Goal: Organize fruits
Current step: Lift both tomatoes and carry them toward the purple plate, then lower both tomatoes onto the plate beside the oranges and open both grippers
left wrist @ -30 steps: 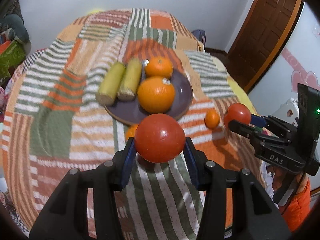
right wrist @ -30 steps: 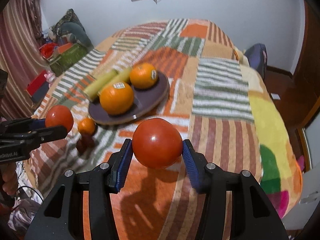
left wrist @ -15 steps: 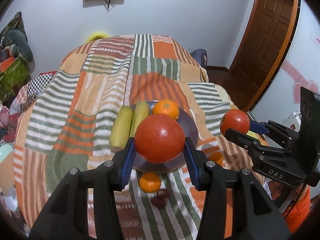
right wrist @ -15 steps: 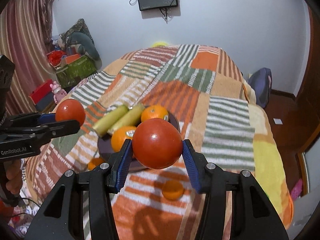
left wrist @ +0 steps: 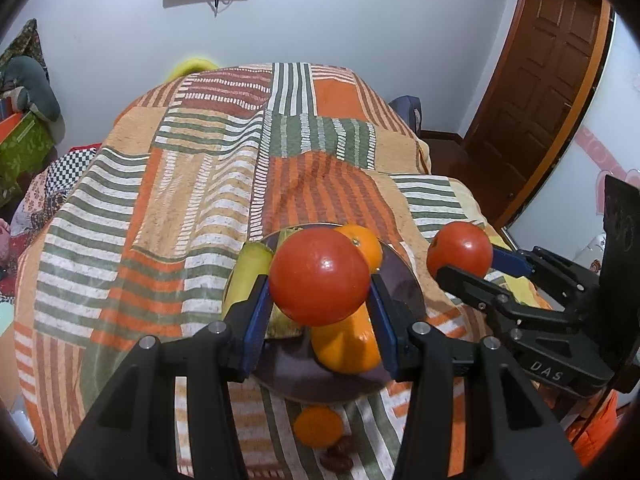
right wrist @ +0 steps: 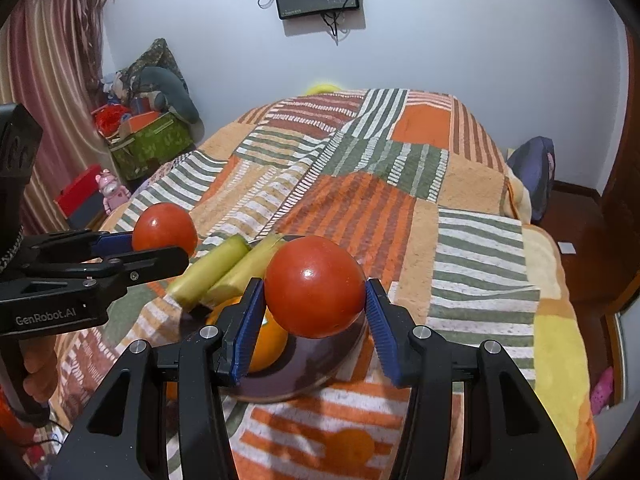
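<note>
Right wrist: left gripper (right wrist: 160,240) reads "GenRobot.AI".

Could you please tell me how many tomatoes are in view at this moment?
2. One tomato is clamped in the left gripper, the other tomato in the right gripper, both above the plate. More may be hidden.

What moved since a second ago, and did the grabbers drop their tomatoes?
No drops. Both grippers rose and tilted up, so more wall shows. The left gripper still clamps its tomato; the right gripper still clamps its tomato. The plate, oranges and small orange stayed put.
</note>
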Demonstrator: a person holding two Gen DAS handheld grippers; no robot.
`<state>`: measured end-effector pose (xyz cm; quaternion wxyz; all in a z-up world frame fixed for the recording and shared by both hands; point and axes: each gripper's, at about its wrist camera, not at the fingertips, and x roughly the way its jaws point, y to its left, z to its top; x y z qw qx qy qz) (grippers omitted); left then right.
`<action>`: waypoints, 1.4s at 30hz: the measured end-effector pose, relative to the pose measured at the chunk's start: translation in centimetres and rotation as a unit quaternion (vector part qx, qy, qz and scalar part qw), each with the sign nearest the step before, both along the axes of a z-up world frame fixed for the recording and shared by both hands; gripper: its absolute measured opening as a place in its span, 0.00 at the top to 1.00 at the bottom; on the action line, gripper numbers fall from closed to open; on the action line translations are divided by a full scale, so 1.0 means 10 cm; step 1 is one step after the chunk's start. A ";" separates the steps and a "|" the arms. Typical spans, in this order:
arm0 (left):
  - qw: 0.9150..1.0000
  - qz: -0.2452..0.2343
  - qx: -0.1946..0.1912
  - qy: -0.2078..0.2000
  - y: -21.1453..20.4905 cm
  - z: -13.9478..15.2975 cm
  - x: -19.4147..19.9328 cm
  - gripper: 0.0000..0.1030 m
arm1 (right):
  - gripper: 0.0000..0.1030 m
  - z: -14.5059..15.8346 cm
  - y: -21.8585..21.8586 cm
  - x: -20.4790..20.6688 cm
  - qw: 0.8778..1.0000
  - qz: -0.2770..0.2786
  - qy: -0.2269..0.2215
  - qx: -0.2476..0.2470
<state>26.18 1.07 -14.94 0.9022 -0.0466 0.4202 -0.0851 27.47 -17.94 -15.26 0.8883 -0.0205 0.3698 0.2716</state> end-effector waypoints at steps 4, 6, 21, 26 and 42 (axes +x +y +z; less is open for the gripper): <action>1.000 -0.004 -0.001 0.010 0.00 -0.10 0.18 0.54 | 0.54 -0.09 0.03 0.11 1.000 -0.003 0.009 -0.003; 1.000 -0.009 -0.001 0.016 -0.02 -0.16 0.25 0.54 | 0.54 -0.15 0.05 0.16 1.000 -0.006 0.014 -0.009; 0.997 -0.026 -0.012 0.072 -0.07 -0.58 0.61 0.54 | 0.54 -0.47 0.15 0.24 0.997 0.006 0.065 -0.032; 0.996 -0.026 -0.014 0.079 -0.07 -0.63 0.62 0.54 | 0.54 -0.50 0.16 0.26 0.997 0.007 0.071 -0.034; 0.998 -0.021 -0.007 0.051 -0.06 -0.28 0.39 0.49 | 0.45 -0.22 0.07 0.17 0.999 -0.005 0.037 -0.029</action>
